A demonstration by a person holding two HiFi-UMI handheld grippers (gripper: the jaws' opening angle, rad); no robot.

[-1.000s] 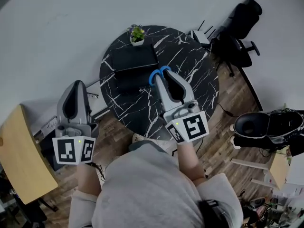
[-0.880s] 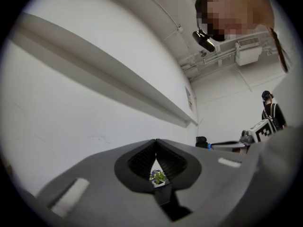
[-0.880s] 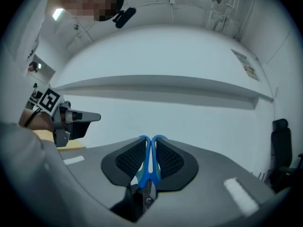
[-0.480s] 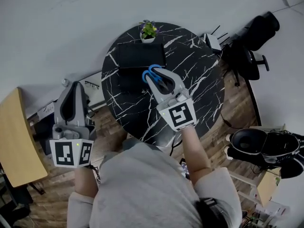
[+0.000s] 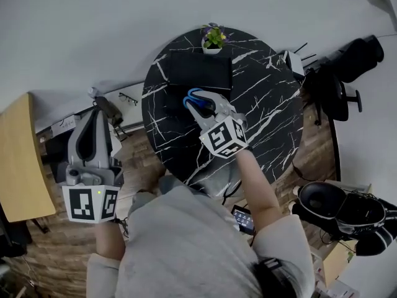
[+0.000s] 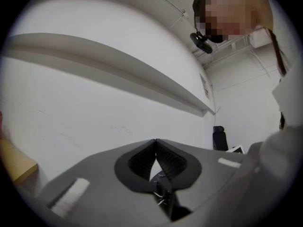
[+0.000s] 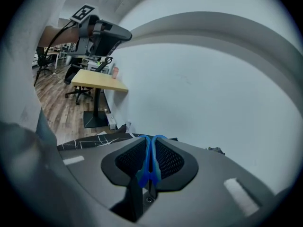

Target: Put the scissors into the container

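Moved forward since earlier, the right gripper [image 5: 203,106], clamped on the blue scissors [image 5: 195,96], should centre over the black container [image 5: 200,71] just ahead before releasing; the left gripper [image 5: 99,114] rests closed, empty.

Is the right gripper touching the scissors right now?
Touching. In the right gripper view, the right gripper has its fingers clamped on the blue scissors handles.

The container [image 5: 200,73] is sitting on the tabletop [image 5: 267,123], the plant [image 5: 213,39] standing behind it. The right claw [image 5: 201,106], gripping the scissors [image 5: 193,96], is hovering just before the container, while the left claw [image 5: 99,109] is hanging left of the tabletop.
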